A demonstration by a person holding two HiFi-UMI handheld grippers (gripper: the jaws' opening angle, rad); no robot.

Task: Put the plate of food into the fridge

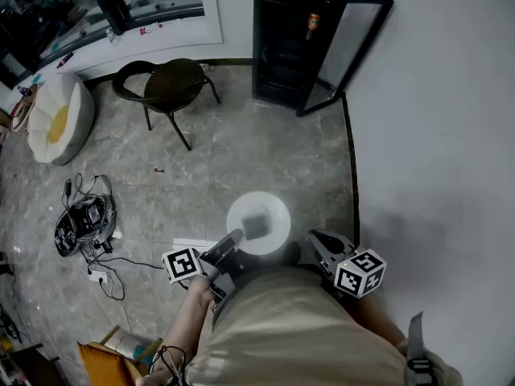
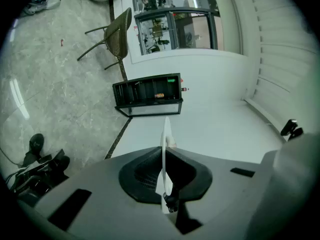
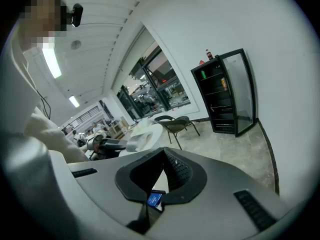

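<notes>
Left claw (image 1: 235,240) is pinching the stiff, breakable plate (image 1: 272,207) by its thin rim, likely tippy; right claw (image 3: 163,158) is sitting closed, empty.

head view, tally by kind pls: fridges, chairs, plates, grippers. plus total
fridge: 1
chair: 1
plate: 1
grippers: 2 (left gripper, right gripper)
total: 5
</notes>
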